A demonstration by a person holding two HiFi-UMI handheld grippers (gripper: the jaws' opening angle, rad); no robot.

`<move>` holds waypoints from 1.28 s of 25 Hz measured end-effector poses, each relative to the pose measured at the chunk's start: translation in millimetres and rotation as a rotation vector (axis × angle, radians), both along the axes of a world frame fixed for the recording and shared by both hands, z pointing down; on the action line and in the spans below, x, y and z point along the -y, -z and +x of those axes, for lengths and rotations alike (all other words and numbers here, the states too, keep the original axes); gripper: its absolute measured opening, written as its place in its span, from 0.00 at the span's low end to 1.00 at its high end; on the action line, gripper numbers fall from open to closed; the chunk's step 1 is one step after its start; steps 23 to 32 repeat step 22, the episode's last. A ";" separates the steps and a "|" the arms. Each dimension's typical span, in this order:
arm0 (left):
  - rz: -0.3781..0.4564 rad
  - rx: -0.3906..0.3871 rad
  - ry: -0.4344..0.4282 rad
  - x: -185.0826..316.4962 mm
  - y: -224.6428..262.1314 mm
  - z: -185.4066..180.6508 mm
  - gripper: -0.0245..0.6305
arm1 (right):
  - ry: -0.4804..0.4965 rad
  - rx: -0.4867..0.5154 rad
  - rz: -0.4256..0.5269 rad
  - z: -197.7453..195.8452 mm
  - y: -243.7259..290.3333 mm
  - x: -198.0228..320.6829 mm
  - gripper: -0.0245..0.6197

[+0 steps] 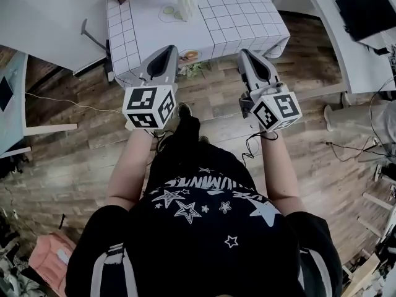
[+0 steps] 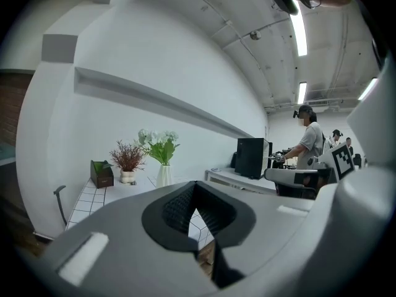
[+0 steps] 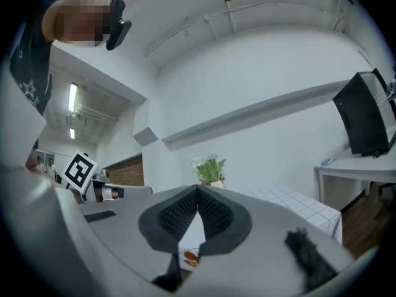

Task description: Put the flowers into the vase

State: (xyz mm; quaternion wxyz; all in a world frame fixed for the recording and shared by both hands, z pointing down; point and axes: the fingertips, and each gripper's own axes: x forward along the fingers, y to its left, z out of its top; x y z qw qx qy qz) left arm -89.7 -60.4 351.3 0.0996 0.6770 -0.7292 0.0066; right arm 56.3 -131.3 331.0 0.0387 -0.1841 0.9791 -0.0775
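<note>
Nearest the head camera: operator's dark star-printed shirt (image 1: 204,228), lower centre of the frame, both forearms reaching up-frame over the wooden floor (image 1: 74,159).

Left gripper (image 1: 167,49): held level at centre-left, marker cube (image 1: 148,107) at its rear. Its own view shows the jaws pressed together at the tips (image 2: 195,184), with nothing between the pads. Only the checked cloth shows through the gap behind them.

Right gripper (image 1: 245,54): centre-right, roughly parallel to the left one and well apart from it, with its cube (image 1: 277,111) behind. Jaws also closed tip to tip (image 3: 198,188) and empty.

Table with white grid cloth (image 1: 235,17): top centre of the head view, beyond both grippers. Neither gripper touches it.

Vase (image 1: 187,2): white, standing upright on the cloth towards the table's far side. In the left gripper view it sits left of centre (image 2: 164,176).

Flowers (image 2: 159,142): already in the vase. Long axis vertical, stems down in the neck, pale blooms and green leaves pointing up and fanning slightly outward. In the right gripper view they sit just above the jaw tips, in the distance (image 3: 210,166).

Left of the vase: reddish dried plant in a small white pot (image 2: 127,156), then a dark box (image 2: 101,174).

Near edge of the table: a small orange item (image 1: 189,55), identity unclear.
</note>
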 end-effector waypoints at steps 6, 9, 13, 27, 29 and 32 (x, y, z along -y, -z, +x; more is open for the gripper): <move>-0.029 -0.020 -0.012 7.0 26.3 -17.6 0.05 | 0.023 -0.088 -0.020 -32.6 11.6 7.8 0.05; -0.028 -0.057 -0.024 9.6 21.1 -28.2 0.05 | 0.011 -0.112 -0.012 -40.7 7.2 7.8 0.05; -0.012 -0.050 -0.041 -13.1 13.5 -21.5 0.05 | -0.010 -0.102 0.008 -31.7 -1.5 -12.7 0.05; -0.022 -0.014 -0.118 -49.4 33.3 -28.9 0.05 | -0.081 -0.092 0.013 -39.2 18.7 -55.6 0.05; -0.022 -0.014 -0.118 -49.4 33.3 -28.9 0.05 | -0.081 -0.092 0.013 -39.2 18.7 -55.6 0.05; -0.022 -0.014 -0.118 -49.4 33.3 -28.9 0.05 | -0.081 -0.092 0.013 -39.2 18.7 -55.6 0.05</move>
